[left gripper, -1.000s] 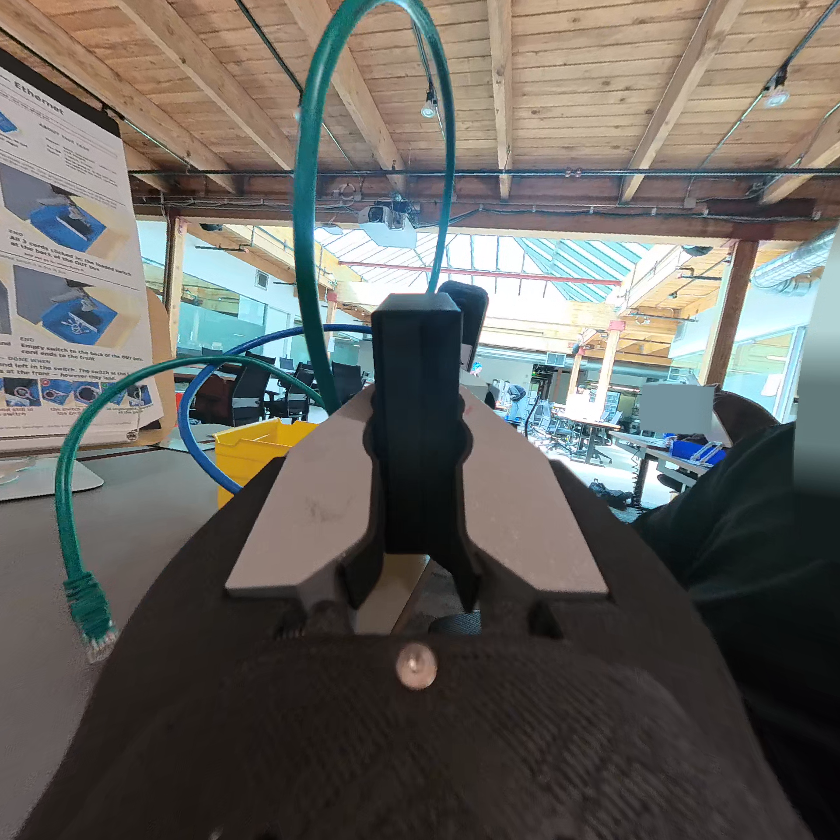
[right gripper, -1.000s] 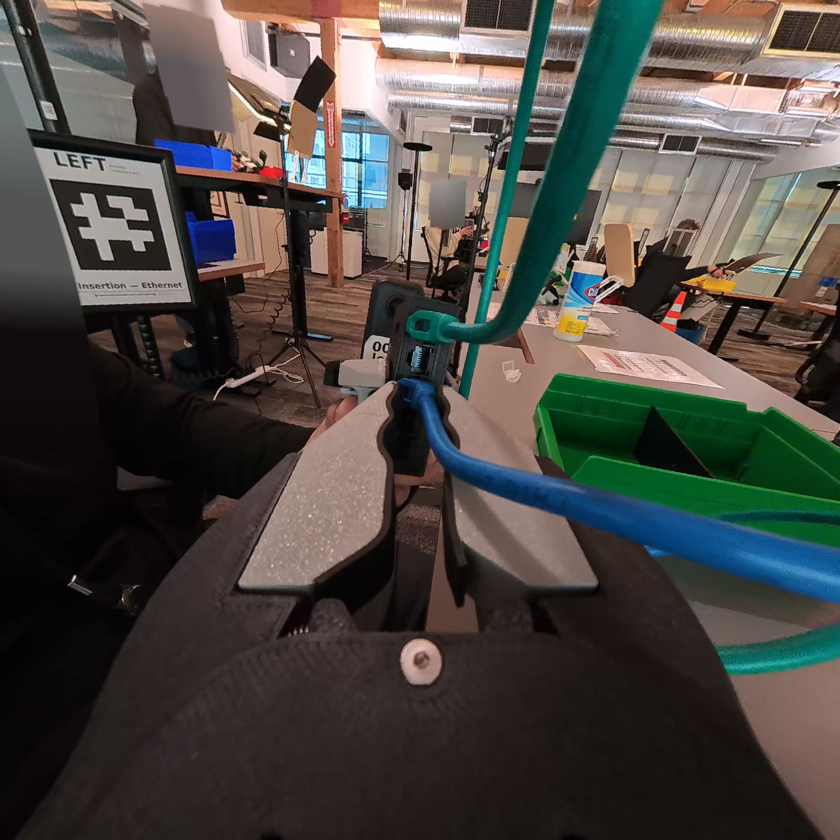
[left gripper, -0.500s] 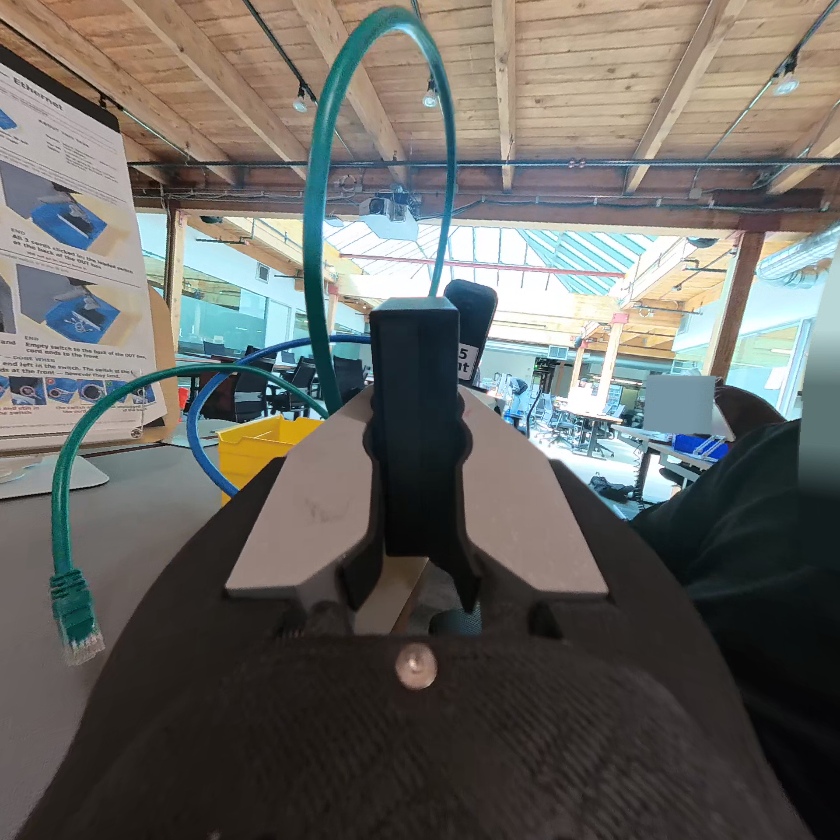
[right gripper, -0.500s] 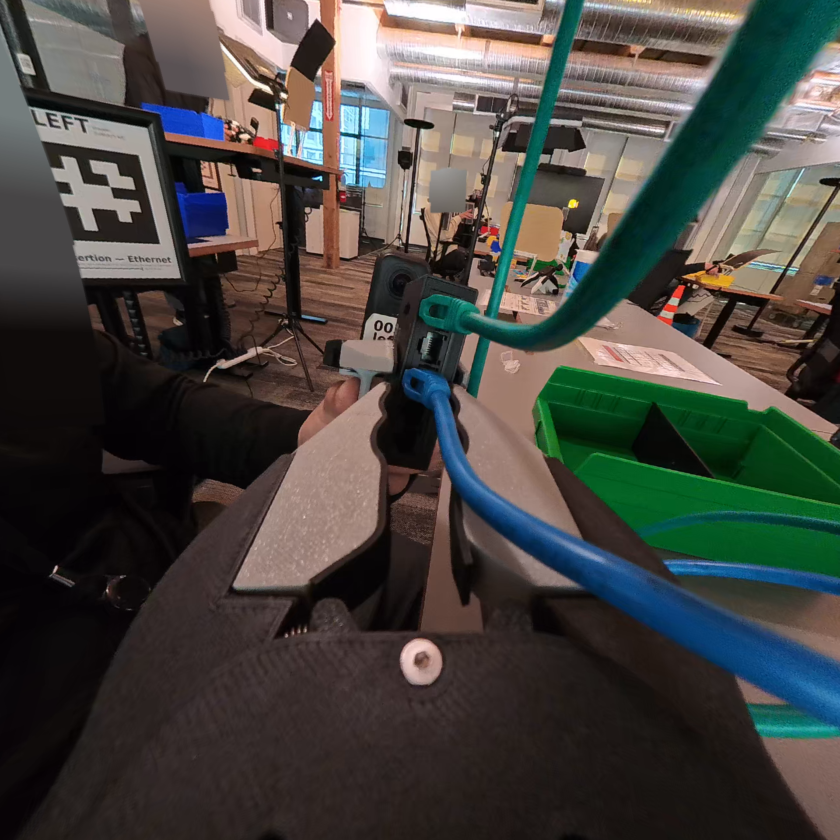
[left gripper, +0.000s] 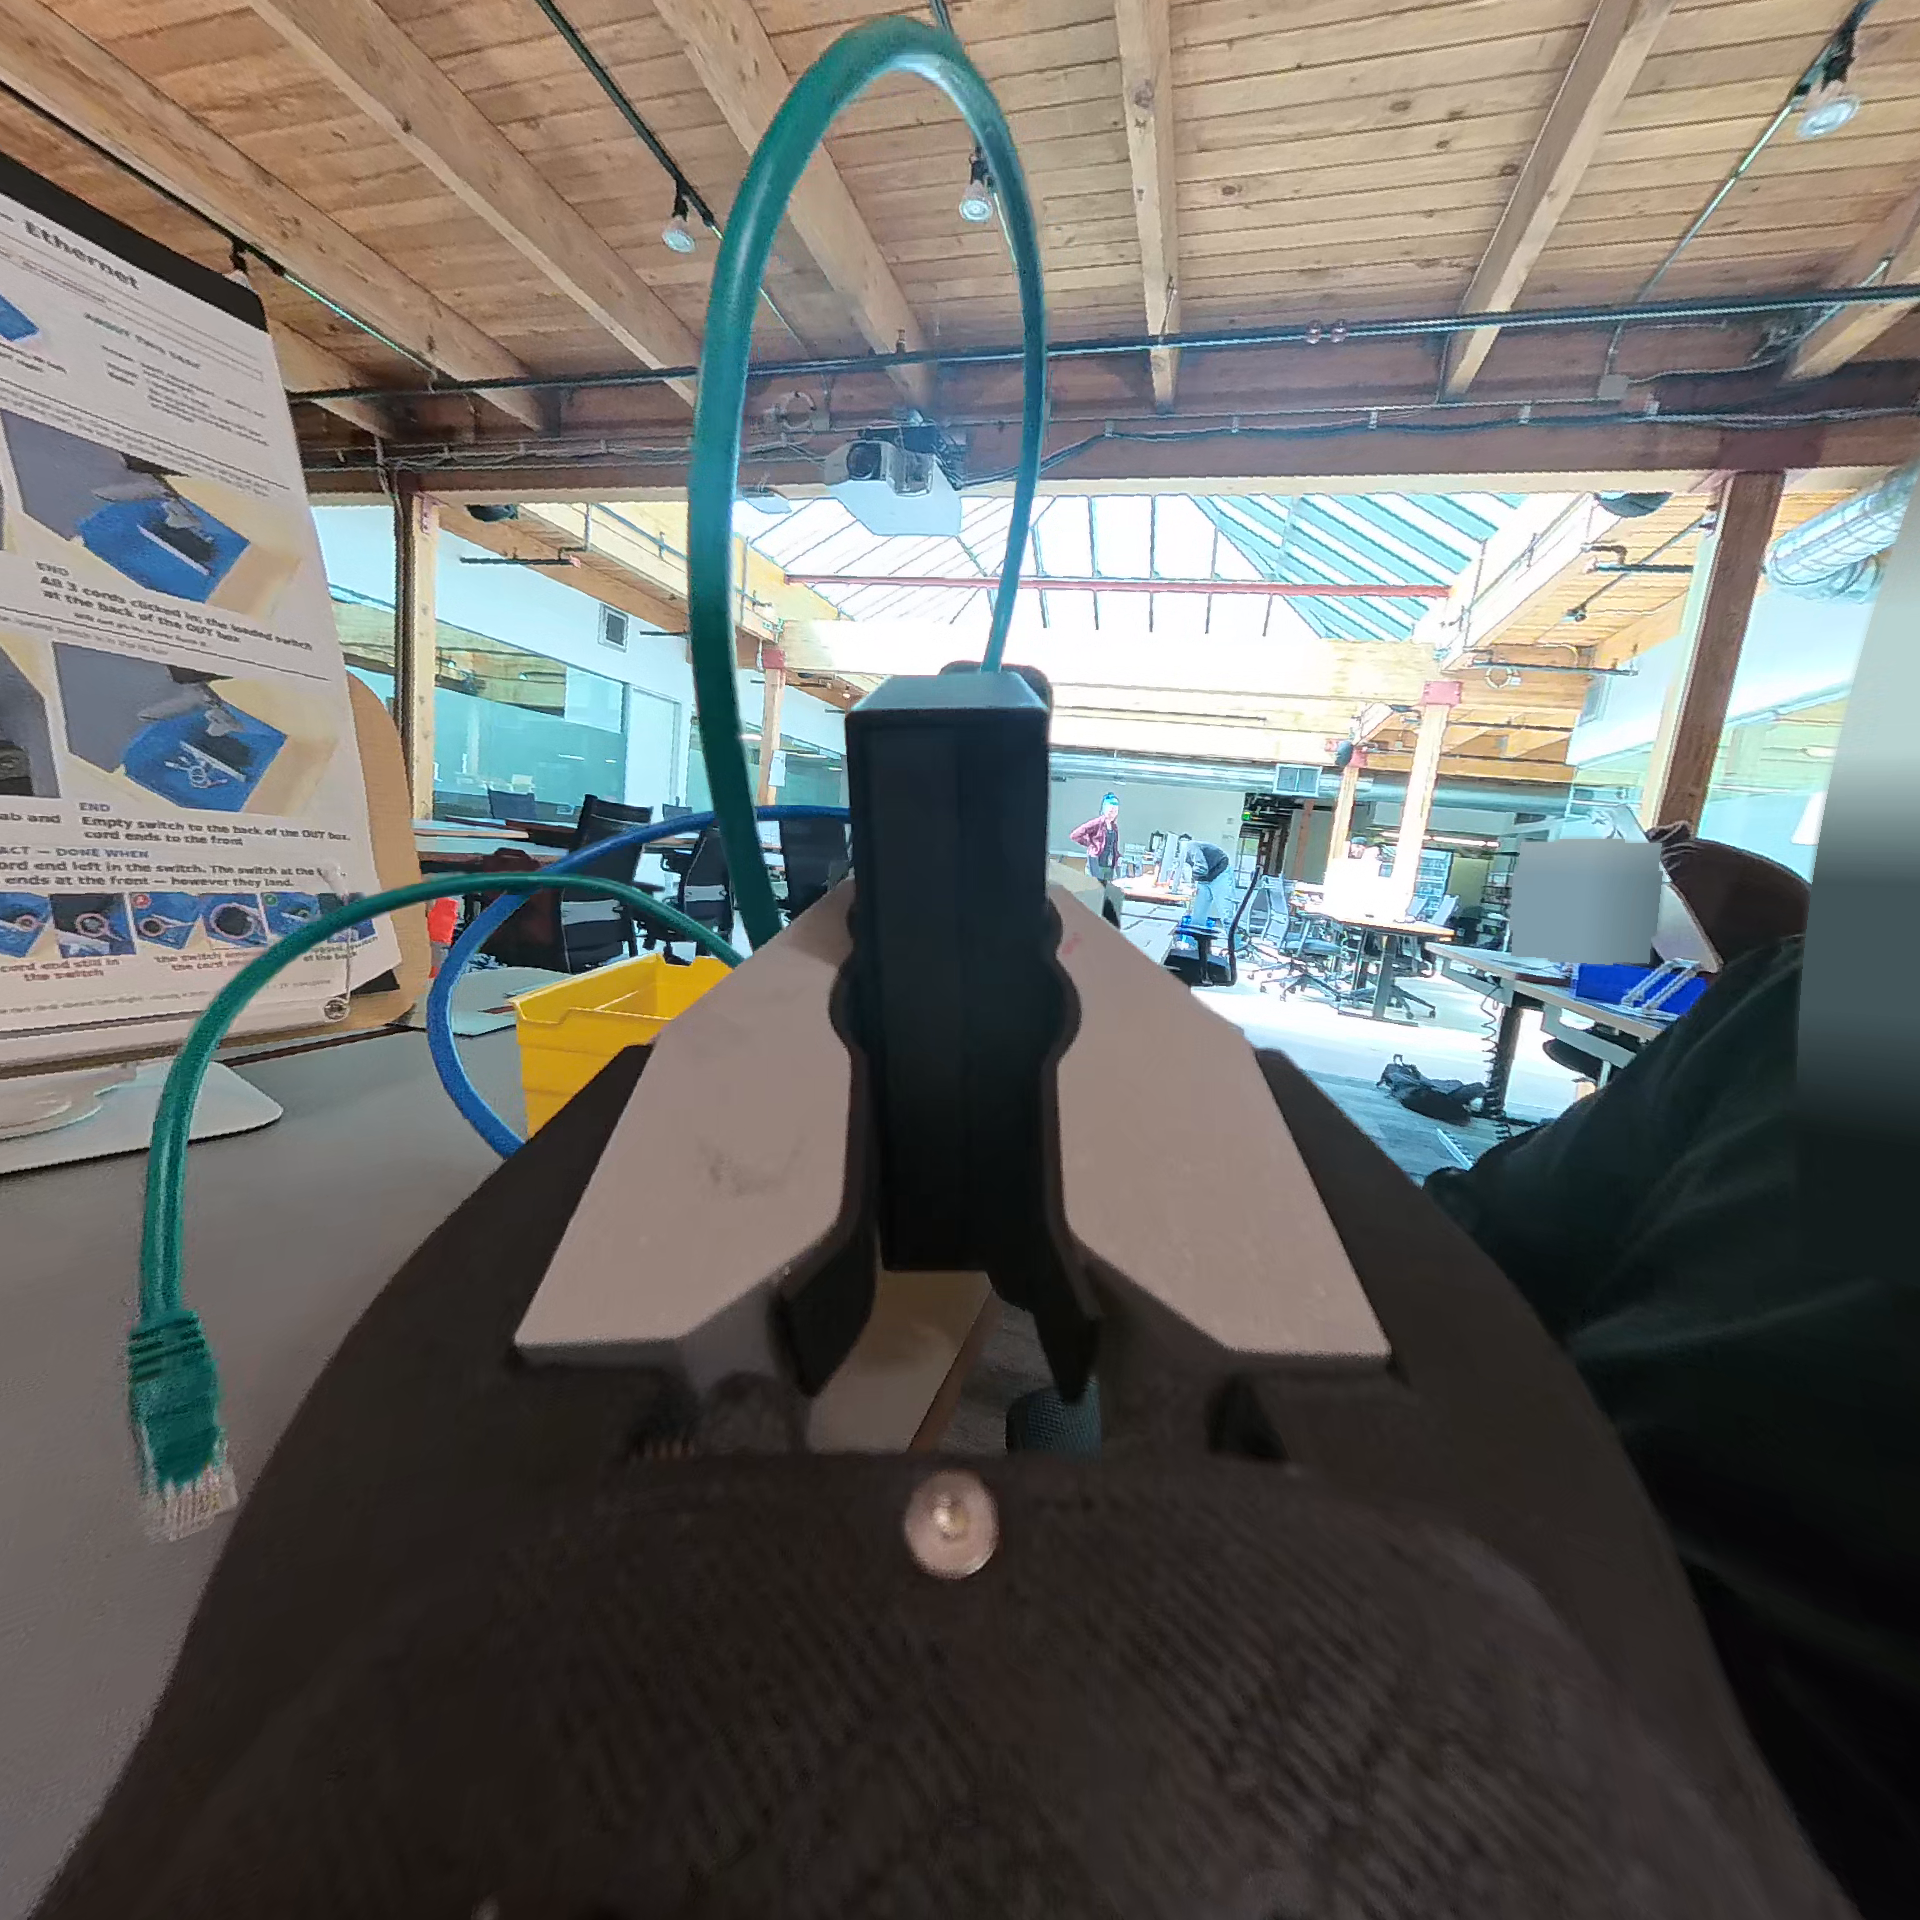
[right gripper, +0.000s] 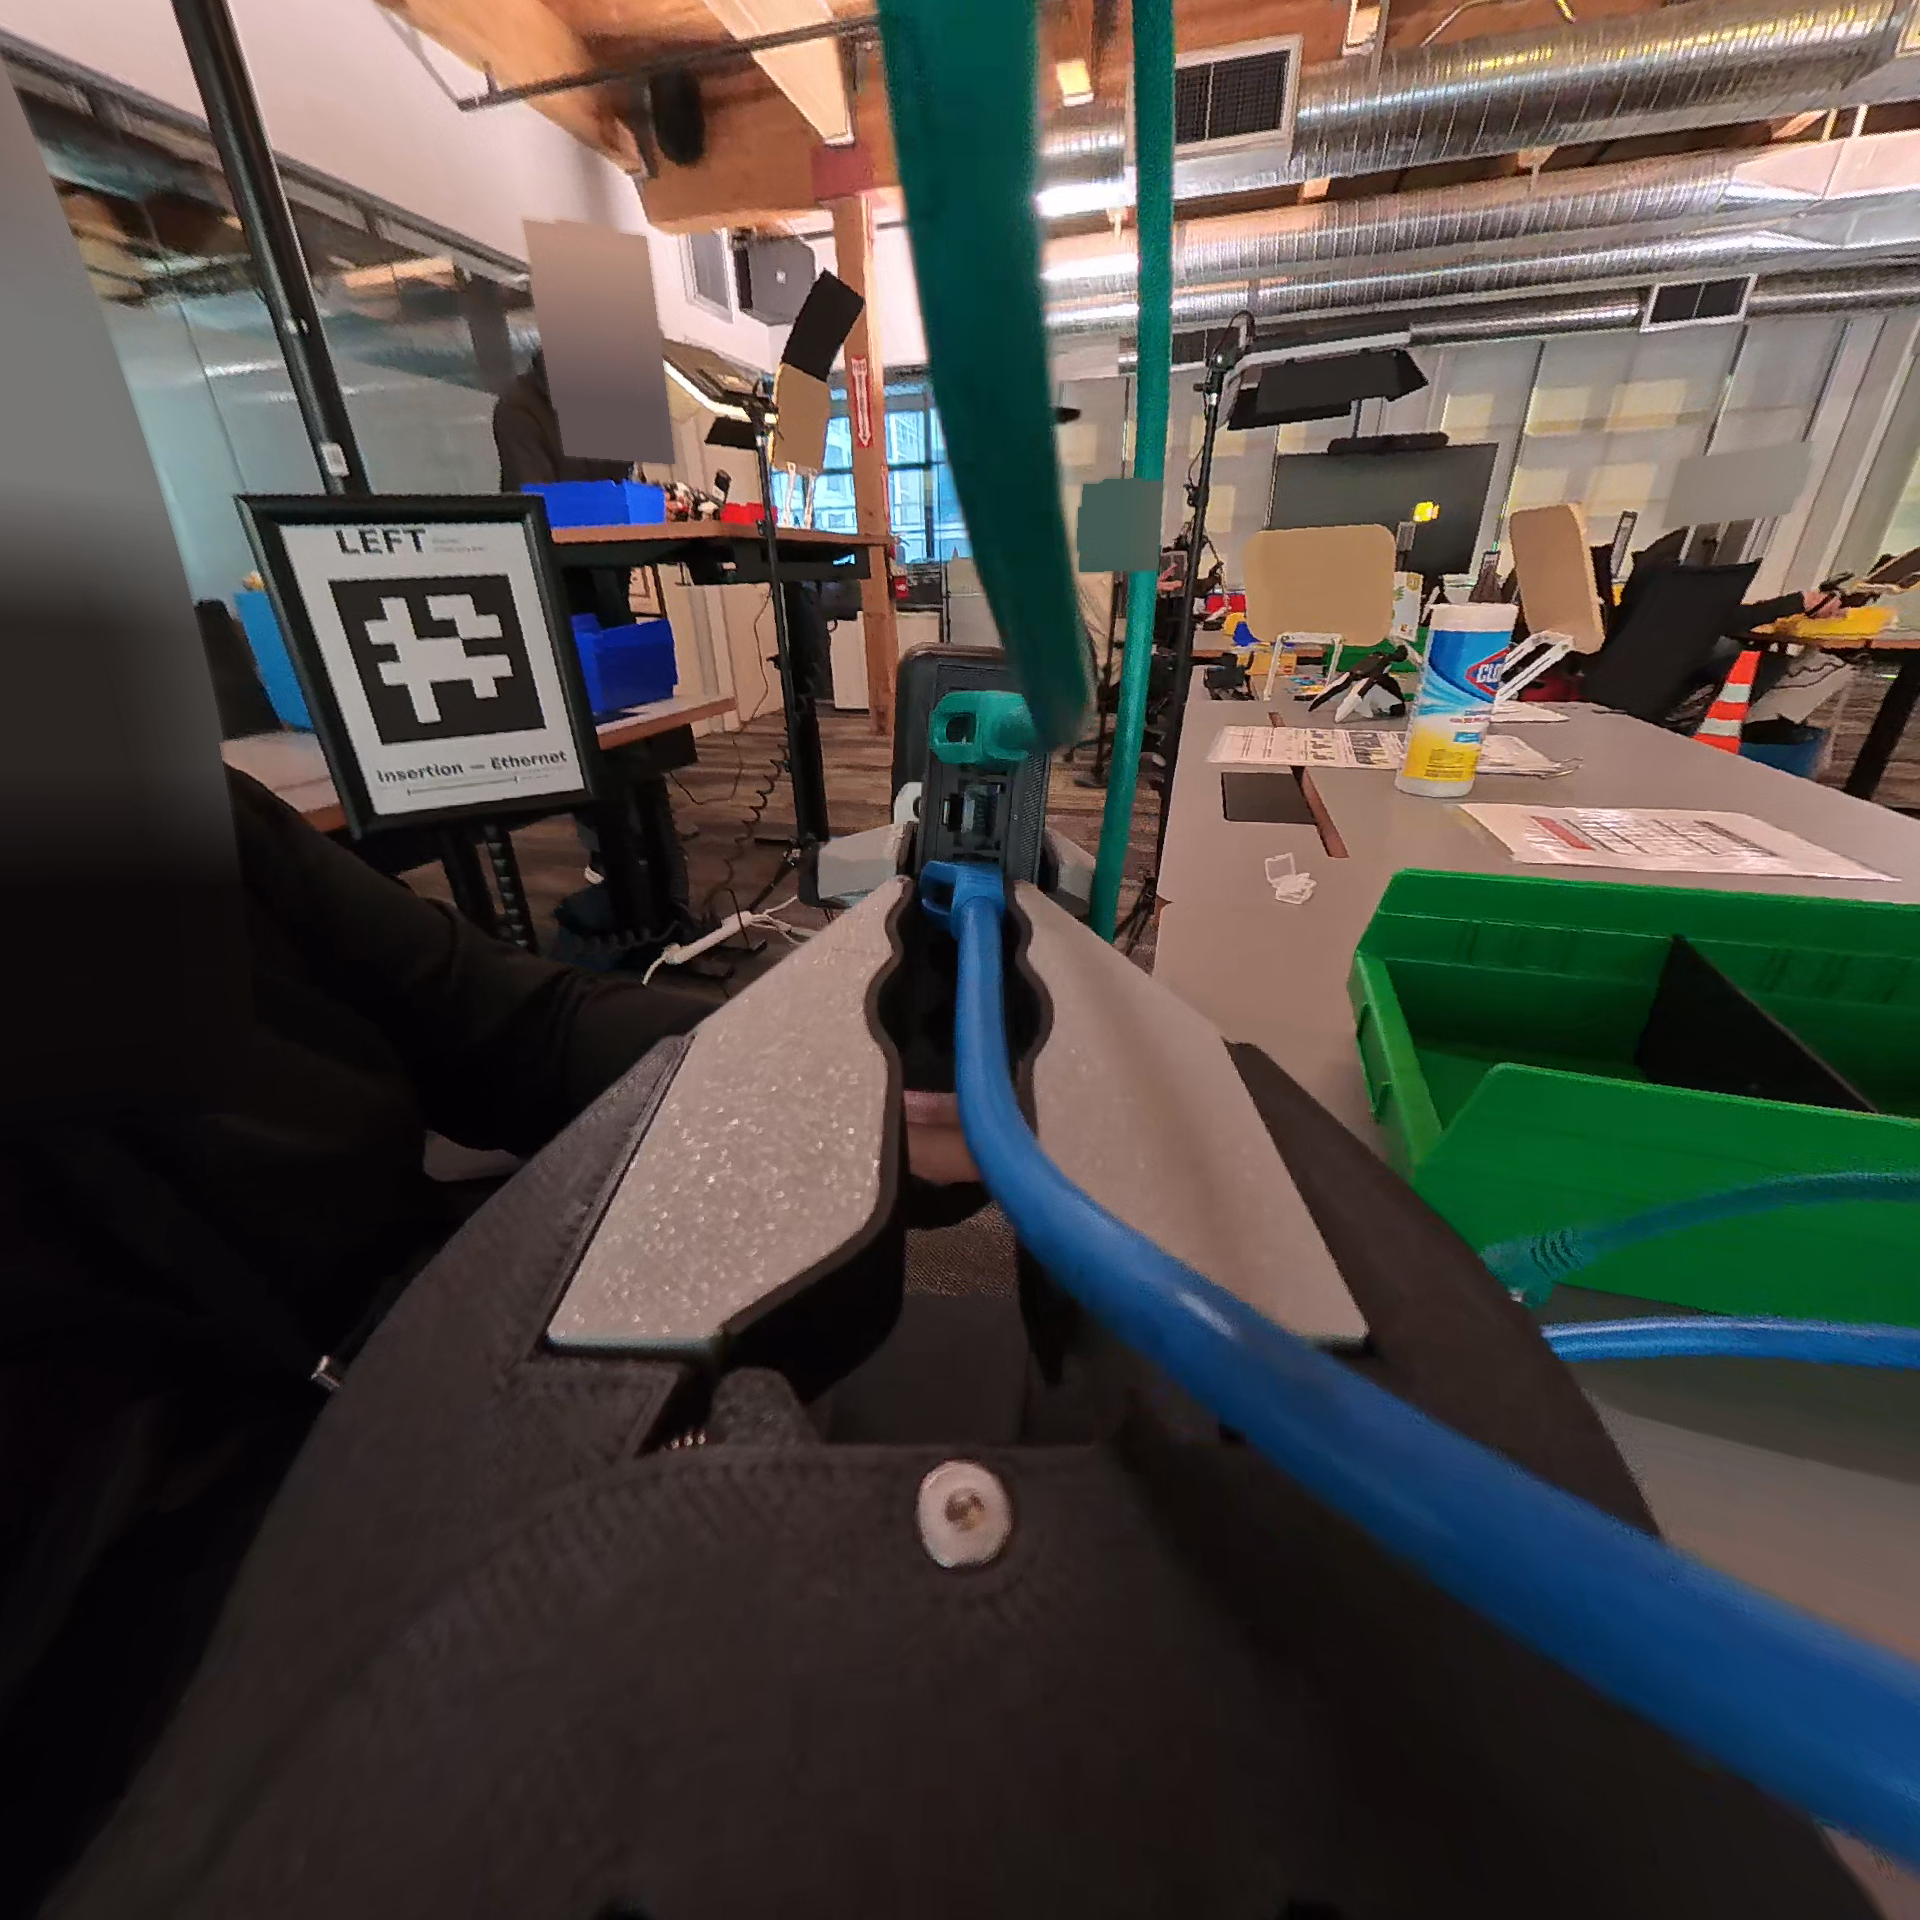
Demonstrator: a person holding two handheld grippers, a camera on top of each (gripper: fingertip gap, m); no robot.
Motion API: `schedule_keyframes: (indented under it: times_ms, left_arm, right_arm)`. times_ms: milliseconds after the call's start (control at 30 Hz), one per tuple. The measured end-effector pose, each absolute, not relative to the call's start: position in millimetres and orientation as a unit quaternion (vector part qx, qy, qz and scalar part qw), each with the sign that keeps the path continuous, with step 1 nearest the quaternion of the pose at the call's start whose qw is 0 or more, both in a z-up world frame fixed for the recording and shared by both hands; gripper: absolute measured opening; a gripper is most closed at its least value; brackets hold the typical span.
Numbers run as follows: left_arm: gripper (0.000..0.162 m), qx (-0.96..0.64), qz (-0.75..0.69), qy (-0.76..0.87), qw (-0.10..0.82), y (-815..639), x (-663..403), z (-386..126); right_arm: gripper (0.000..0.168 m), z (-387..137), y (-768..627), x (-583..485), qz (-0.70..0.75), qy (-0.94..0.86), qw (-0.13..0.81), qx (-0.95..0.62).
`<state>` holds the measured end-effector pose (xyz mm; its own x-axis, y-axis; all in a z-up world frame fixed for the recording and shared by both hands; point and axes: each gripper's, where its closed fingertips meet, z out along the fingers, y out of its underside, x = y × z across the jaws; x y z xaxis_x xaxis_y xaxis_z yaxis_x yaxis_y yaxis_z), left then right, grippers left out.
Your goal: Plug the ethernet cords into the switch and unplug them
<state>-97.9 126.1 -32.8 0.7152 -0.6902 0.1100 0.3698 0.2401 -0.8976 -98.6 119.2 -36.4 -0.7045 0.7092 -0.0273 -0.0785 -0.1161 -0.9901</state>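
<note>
Two cords, green [right gripper: 971, 732] and blue [right gripper: 961, 888], sit in the switch [left gripper: 945, 935] clamped by the left gripper [left gripper: 948, 925]; right gripper [right gripper: 961, 914] pinches blue.

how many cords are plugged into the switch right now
2 that show. A green plug sits in the top port of the switch, and the blue plug sits lower, between the right gripper fingers. The port between looks empty; lower ports are hidden.
</note>
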Motion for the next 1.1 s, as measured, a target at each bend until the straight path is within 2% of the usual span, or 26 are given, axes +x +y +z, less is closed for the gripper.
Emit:
schedule_keyframes:
  times_ms: [1100]
  left_arm:
    - [0.027, -0.512, -0.403, 0.137, 0.746, 130.0, -102.3, -38.9]
  right_arm:
    - [0.011, -44.7, 123.1, -102.5, 0.668, -0.621, 0.317, -0.26]
